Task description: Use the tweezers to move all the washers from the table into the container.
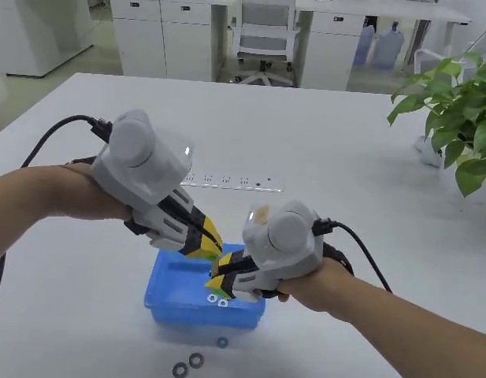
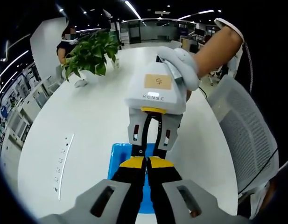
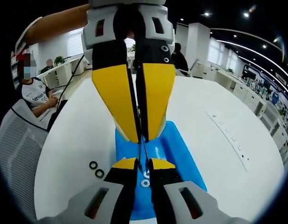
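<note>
Some washers [image 1: 196, 360] lie at six o'clock of the container [image 1: 172, 295]. The left gripper [image 1: 211, 250] has its jaws pinching the tweezers [image 3: 142, 154]. Whether the right gripper [image 1: 217, 279] has its jaws pressed together, I cannot tell.

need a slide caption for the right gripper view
The left gripper faces the right gripper tip to tip over the blue container, washers inside it, two more on the table.

Potted plant [image 1: 455, 102], power strip [image 1: 227, 181], office chair [image 1: 264, 35]
</note>
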The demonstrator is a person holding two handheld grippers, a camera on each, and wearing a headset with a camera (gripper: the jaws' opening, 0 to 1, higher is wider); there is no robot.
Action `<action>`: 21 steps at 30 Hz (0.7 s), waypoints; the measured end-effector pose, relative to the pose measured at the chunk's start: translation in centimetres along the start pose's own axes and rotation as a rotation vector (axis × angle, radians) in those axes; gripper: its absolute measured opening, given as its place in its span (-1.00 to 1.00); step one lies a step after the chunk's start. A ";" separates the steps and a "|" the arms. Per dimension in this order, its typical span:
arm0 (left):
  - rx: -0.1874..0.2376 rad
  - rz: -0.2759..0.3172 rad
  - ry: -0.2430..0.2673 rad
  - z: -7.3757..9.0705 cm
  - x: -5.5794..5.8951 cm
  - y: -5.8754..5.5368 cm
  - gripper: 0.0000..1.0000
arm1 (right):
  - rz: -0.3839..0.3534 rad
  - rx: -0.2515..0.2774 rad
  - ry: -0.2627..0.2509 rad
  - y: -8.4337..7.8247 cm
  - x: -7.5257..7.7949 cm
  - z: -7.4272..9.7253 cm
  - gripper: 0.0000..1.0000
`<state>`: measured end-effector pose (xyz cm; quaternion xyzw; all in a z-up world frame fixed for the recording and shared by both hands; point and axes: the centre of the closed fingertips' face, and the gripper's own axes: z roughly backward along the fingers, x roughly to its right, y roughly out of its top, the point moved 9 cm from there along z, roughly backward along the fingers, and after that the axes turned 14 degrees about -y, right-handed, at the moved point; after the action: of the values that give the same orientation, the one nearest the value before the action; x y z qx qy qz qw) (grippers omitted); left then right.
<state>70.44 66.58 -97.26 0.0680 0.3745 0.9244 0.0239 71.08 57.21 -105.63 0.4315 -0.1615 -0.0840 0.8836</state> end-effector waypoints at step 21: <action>-0.019 -0.016 0.015 1.4 2.9 1.5 -0.90 | 0.041 0.039 -0.019 1.8 -2.1 2.3 -0.79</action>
<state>67.81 66.74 -94.85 0.0577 0.3665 0.9282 0.0291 68.30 57.17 -103.34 0.4445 -0.1805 -0.0669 0.8749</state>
